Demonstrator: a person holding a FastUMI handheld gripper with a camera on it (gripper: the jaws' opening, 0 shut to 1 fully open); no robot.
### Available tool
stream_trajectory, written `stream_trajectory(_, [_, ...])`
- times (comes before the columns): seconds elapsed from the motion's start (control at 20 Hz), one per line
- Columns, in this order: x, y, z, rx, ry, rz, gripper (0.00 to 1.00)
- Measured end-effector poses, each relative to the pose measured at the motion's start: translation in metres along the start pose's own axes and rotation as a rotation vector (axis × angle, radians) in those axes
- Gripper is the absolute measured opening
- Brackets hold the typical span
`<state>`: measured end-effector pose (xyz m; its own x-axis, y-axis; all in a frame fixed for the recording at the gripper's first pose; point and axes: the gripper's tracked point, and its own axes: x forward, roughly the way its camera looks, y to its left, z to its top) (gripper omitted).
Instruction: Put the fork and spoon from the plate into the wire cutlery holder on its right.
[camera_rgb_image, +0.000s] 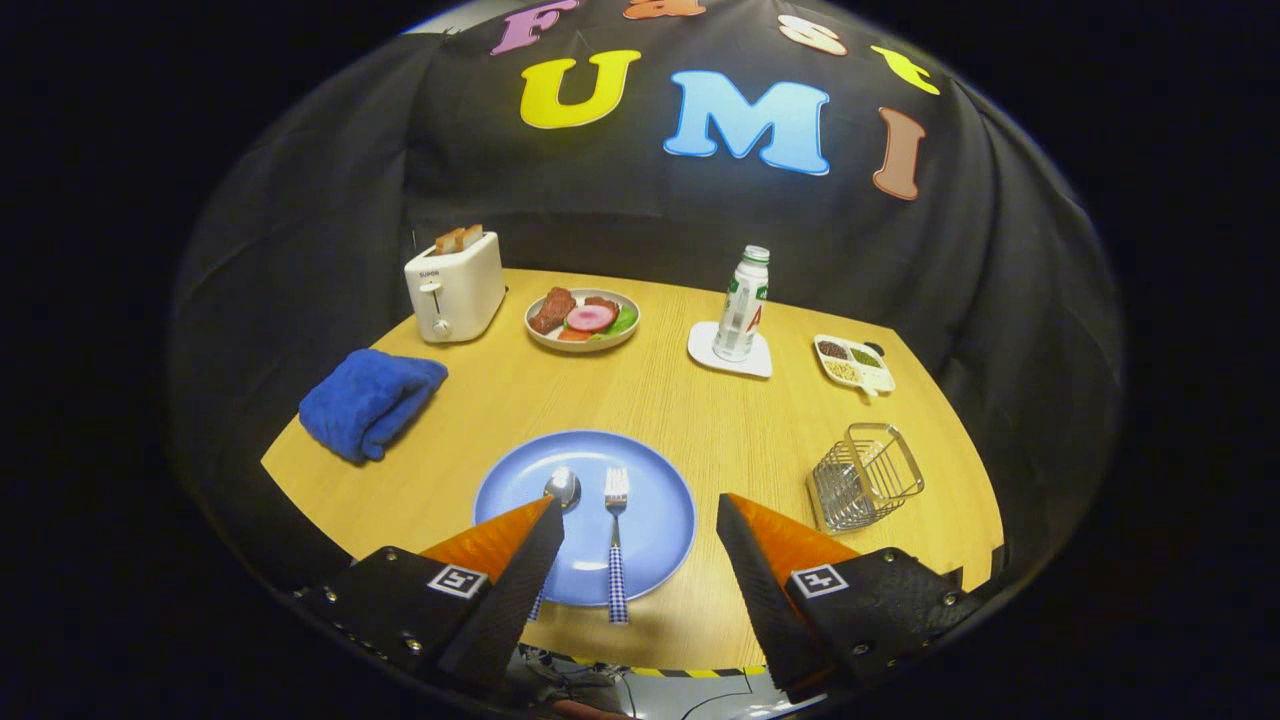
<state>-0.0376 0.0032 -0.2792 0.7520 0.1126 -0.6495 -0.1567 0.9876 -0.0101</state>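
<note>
With the tongs (640, 510) spread wide and empty above the plate (660, 520), lower them squarely astride the fork (616, 535), beside the spoon (561, 487), before carrying it right to the wire cutlery holder (864, 476).

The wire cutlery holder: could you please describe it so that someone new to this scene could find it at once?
Start at the blue plate on the wooden table, which lies between the open fingers of the hand-held gripper. To the plate's right stands the wire cutlery holder. It is the one see-through metal basket, empty, nearer the fingers than the small divided dish.
</note>
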Motion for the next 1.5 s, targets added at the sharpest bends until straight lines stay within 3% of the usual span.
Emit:
stream_trajectory(0.35, [0.027,0.006,-0.032,-0.065,0.108,0.021,0.94])
stream_trajectory(0.55, [0.044,0.012,-0.068,-0.121,0.257,0.054,0.86])
stream_trajectory(0.7, [0.053,0.014,-0.082,-0.133,0.316,0.059,0.72])
stream_trajectory(0.8, [0.054,0.019,-0.085,-0.112,0.354,0.066,0.53])
stream_trajectory(0.9, [0.057,0.017,-0.082,-0.113,0.376,0.047,0.53])
stream_trajectory(1.0, [0.061,0.016,-0.091,-0.097,0.416,0.042,0.21])
stream_trajectory(1.25, [0.067,0.009,-0.091,-0.082,0.500,0.012,0.21])
stream_trajectory(1.3, [0.066,0.011,-0.084,-0.078,0.525,0.028,0.01])
stream_trajectory(1.5, [0.067,0.006,-0.083,-0.107,0.555,0.059,0.01])
